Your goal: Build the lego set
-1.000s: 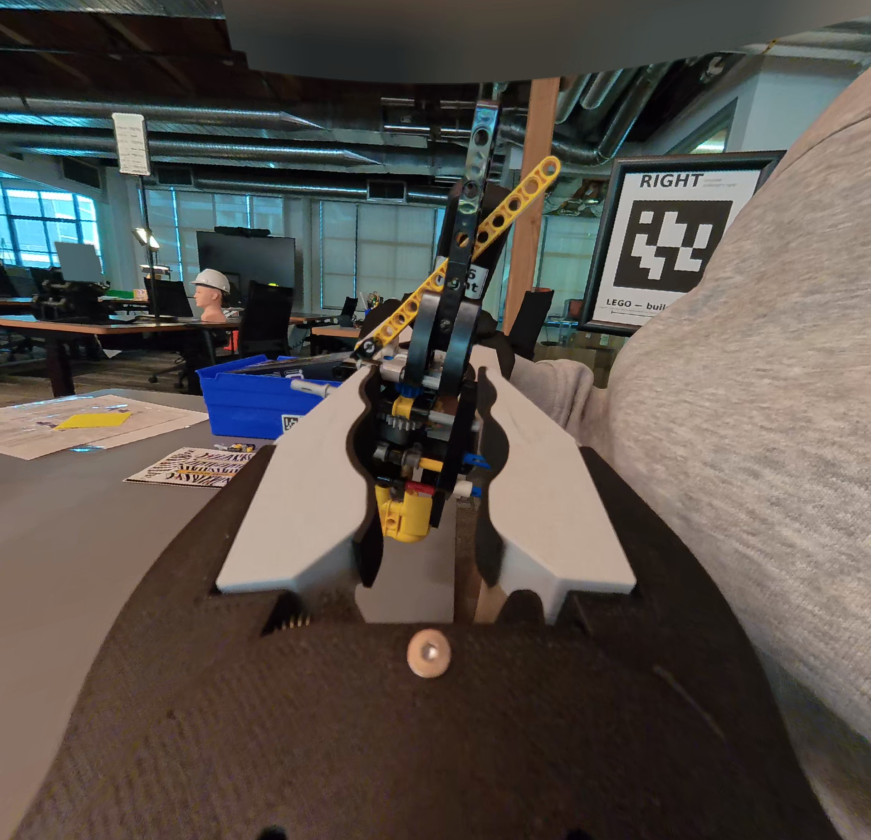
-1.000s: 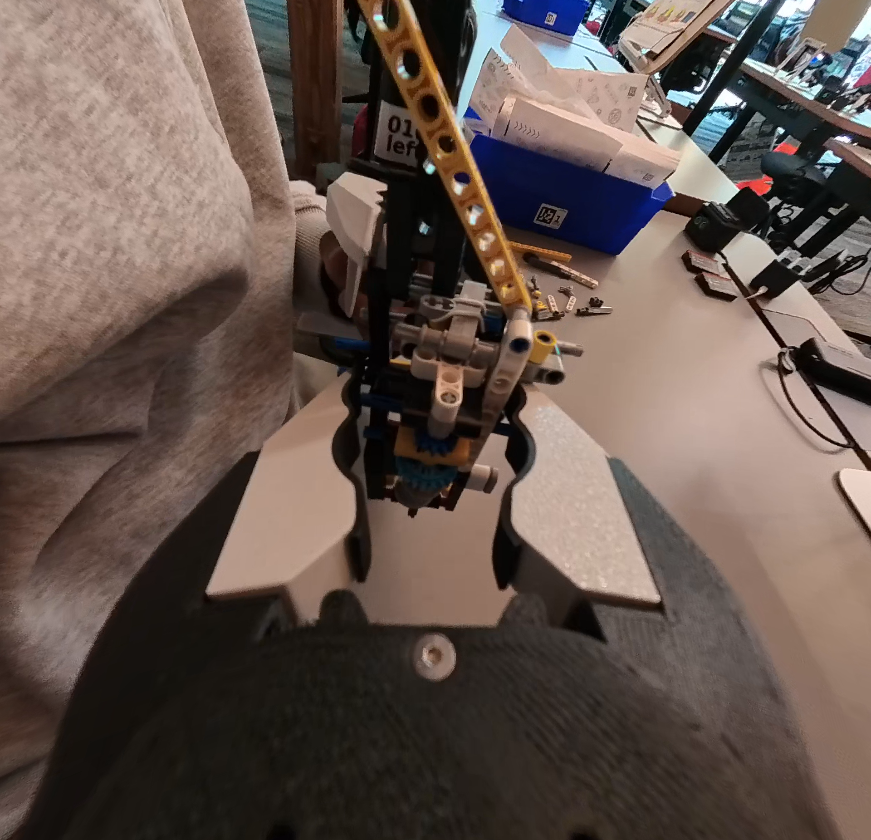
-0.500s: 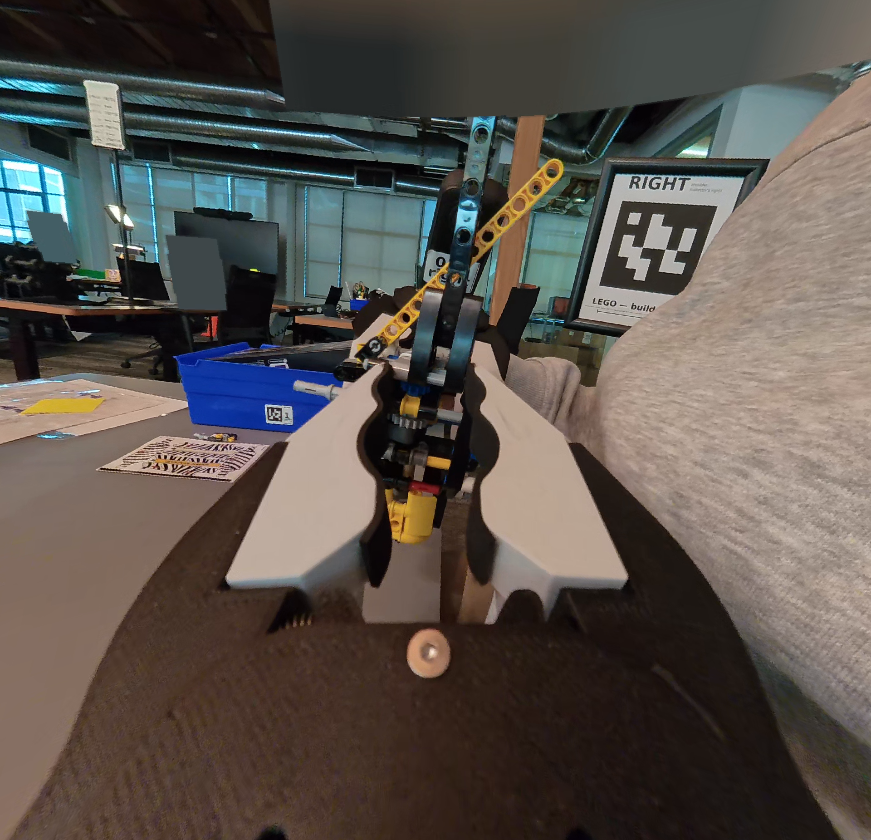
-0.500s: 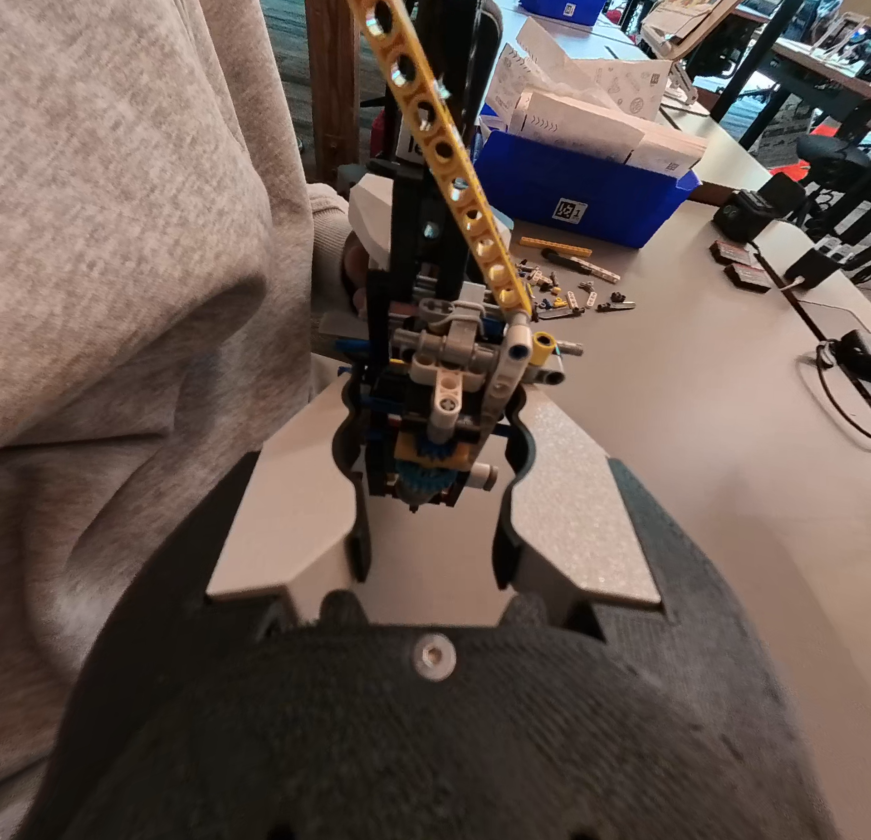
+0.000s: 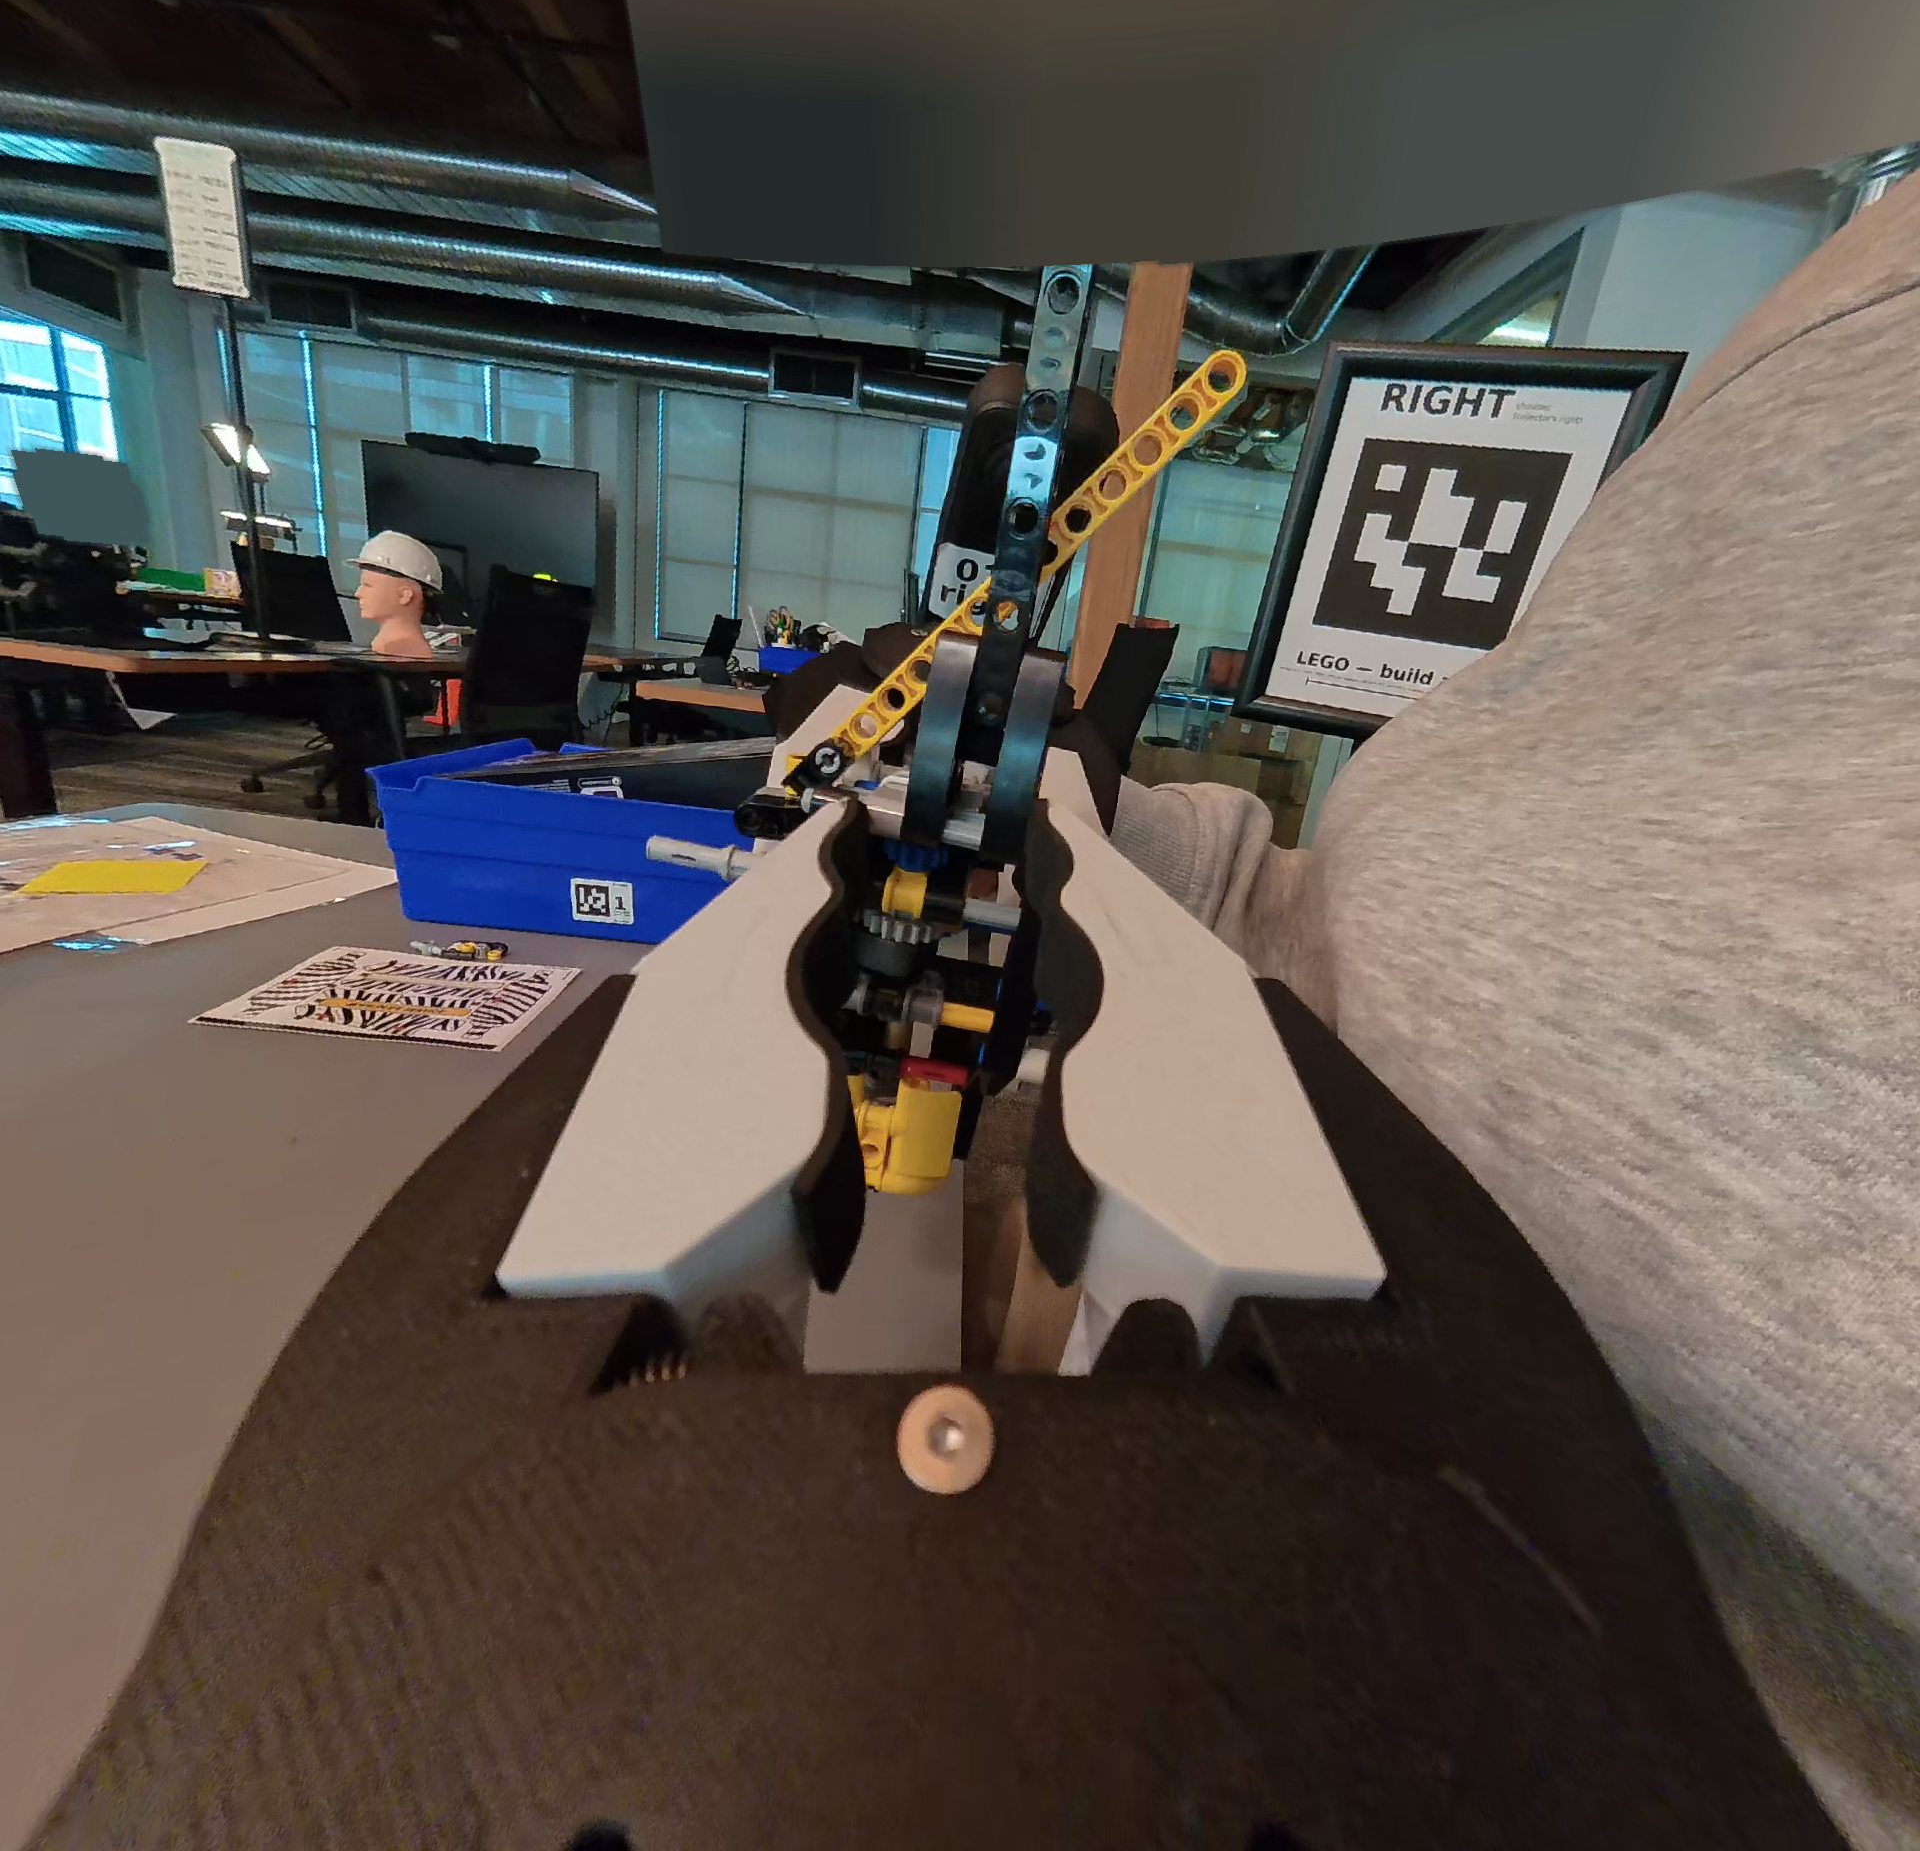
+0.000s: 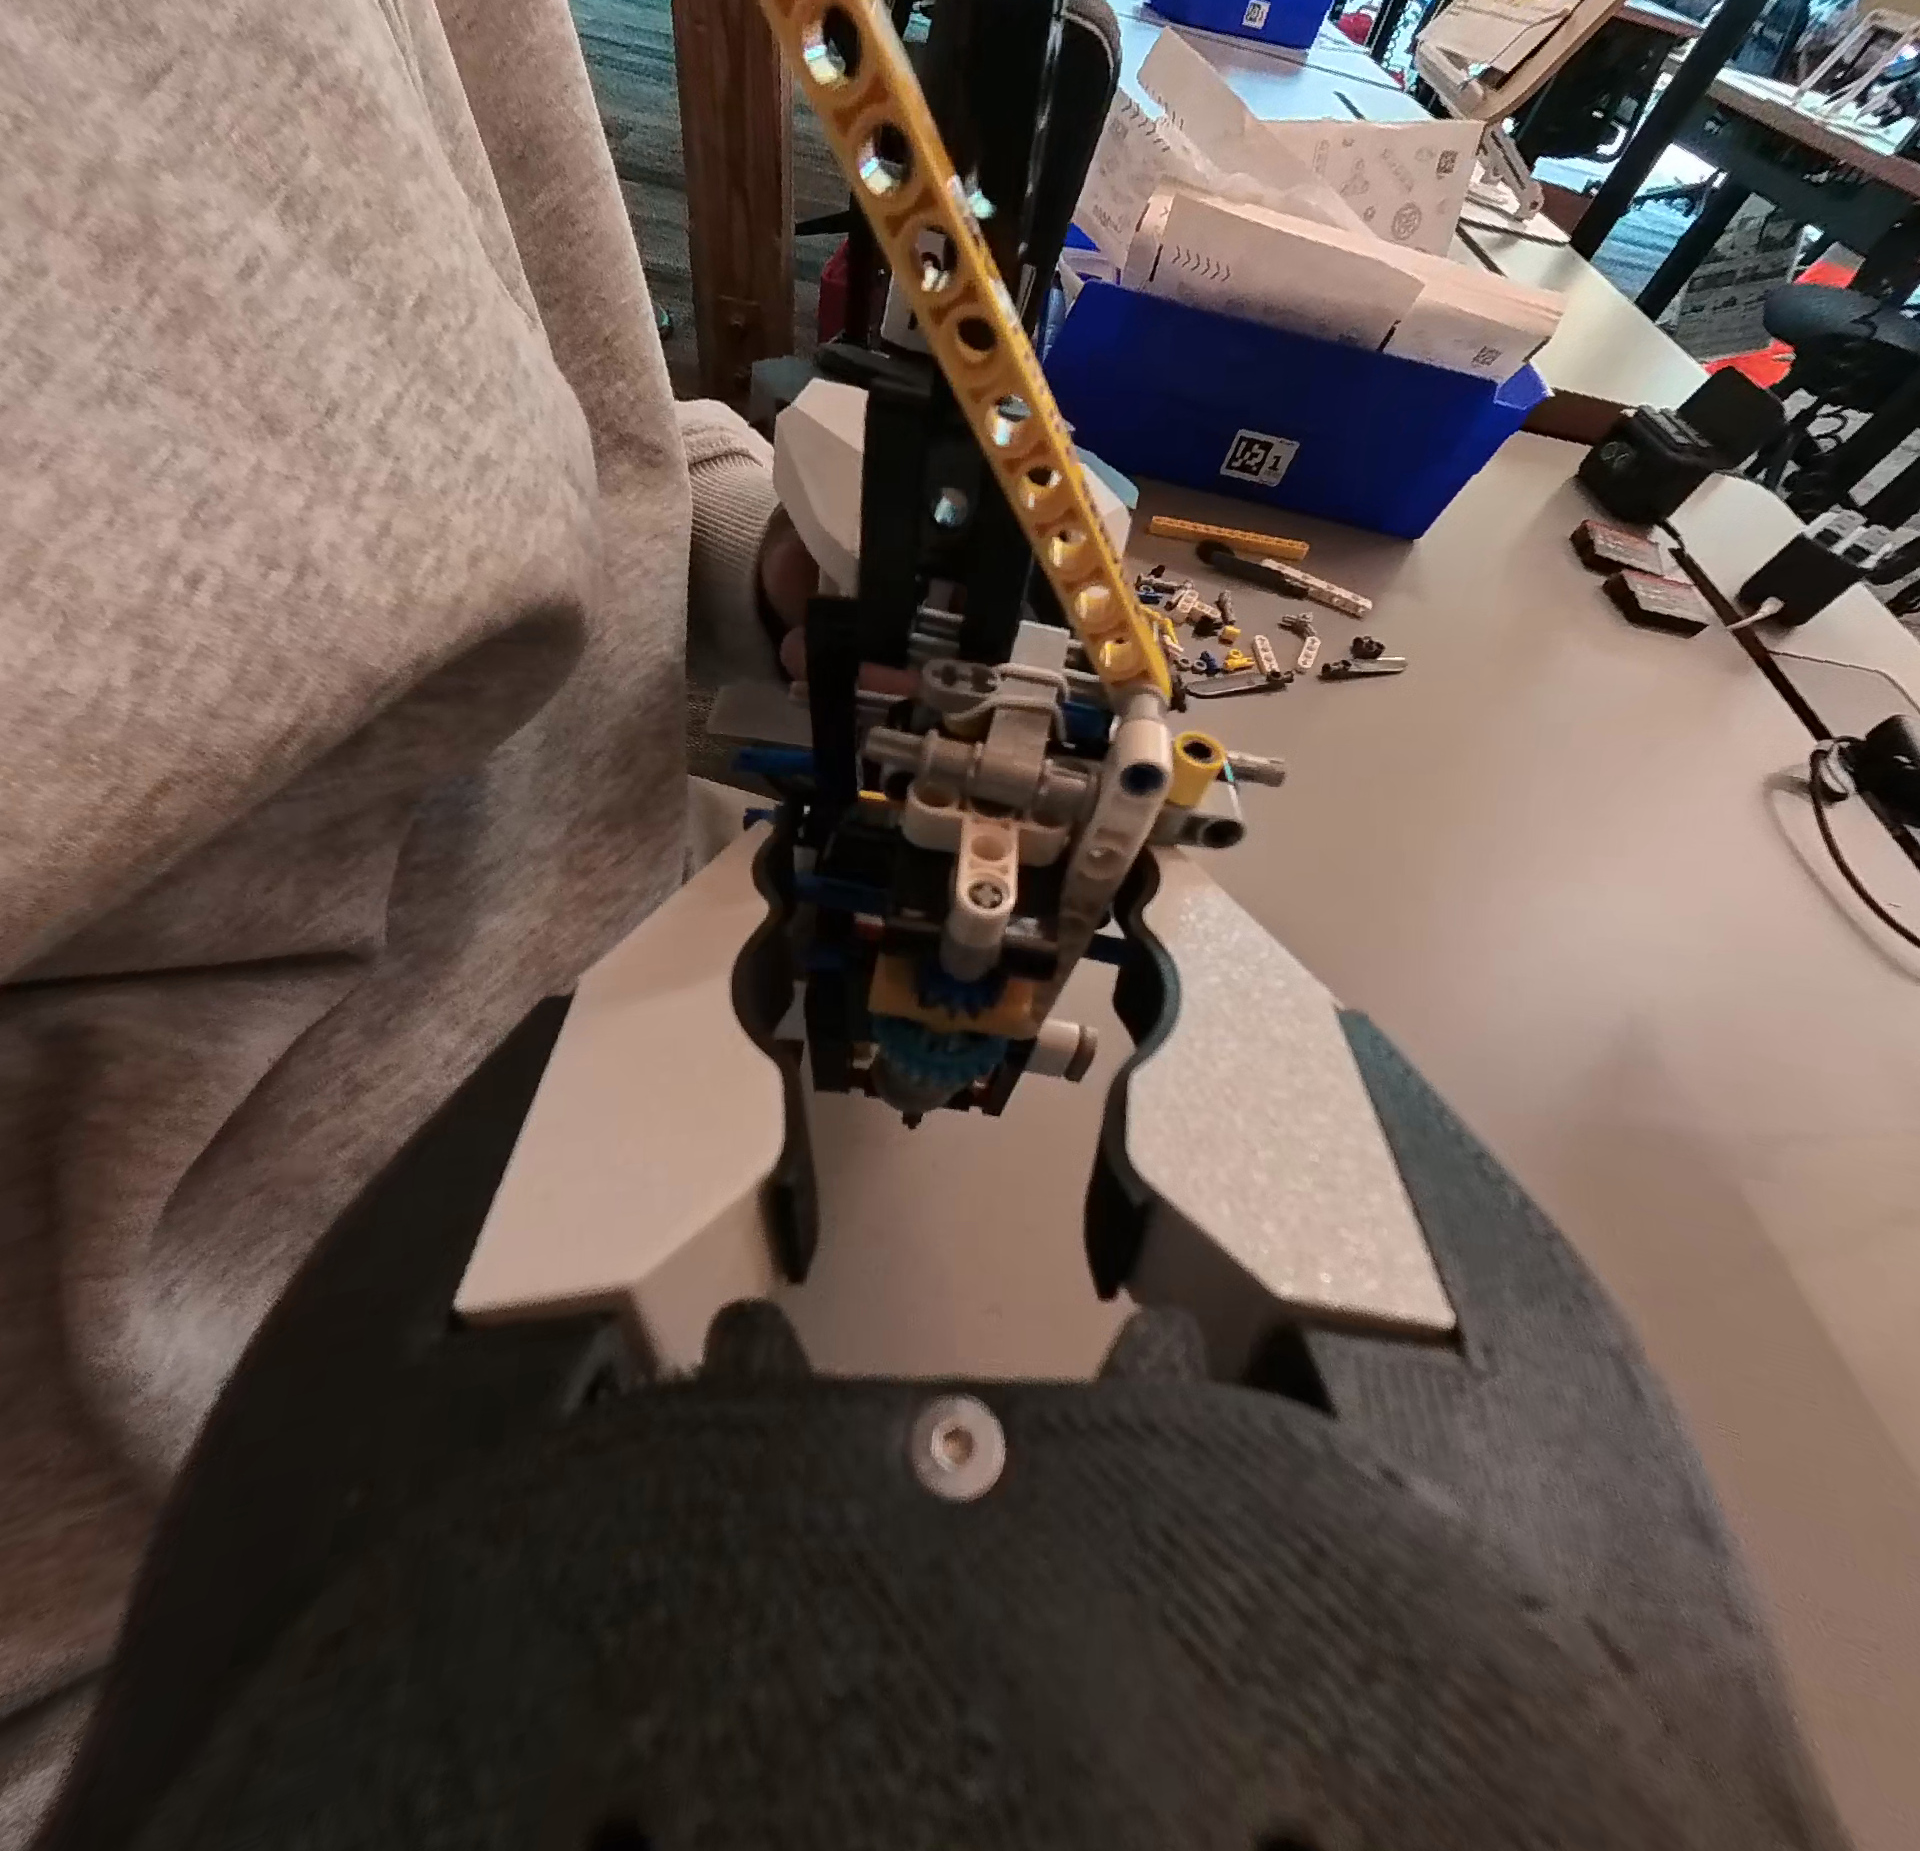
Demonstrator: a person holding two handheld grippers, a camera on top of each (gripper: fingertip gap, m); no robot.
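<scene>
Left wrist view shows your left gripper [image 5: 940,980] clamped on the lower body of the lego model [image 5: 940,949], its two pale fingers [image 5: 727,1053] pressed against the black frame on either side. You hold the model off the table [image 5: 156,1178], close to your grey sleeve [image 5: 1610,970].

Right wrist view shows your right gripper [image 6: 951,980] around the same model from the opposite side. Its jaws stand wider, and I cannot tell whether the pads bear on the bricks or only bracket them.

Work done, as I judge it: the core is well advanced. Gears, axles, grey connectors, a black upright beam [image 5: 1039,451] and a long yellow beam [image 6: 966,326] leaning across it are all fitted.

Work outstanding: loose pieces [image 6: 1247,627] lie scattered on the far part of the table, just in front of the blue bin [image 6: 1278,419] holding paper packets. A striped sticker sheet [image 5: 390,996] lies unused to the left. I therefore rate the build as partway, not complete. How many steps remain cannot be read from these views.
</scene>
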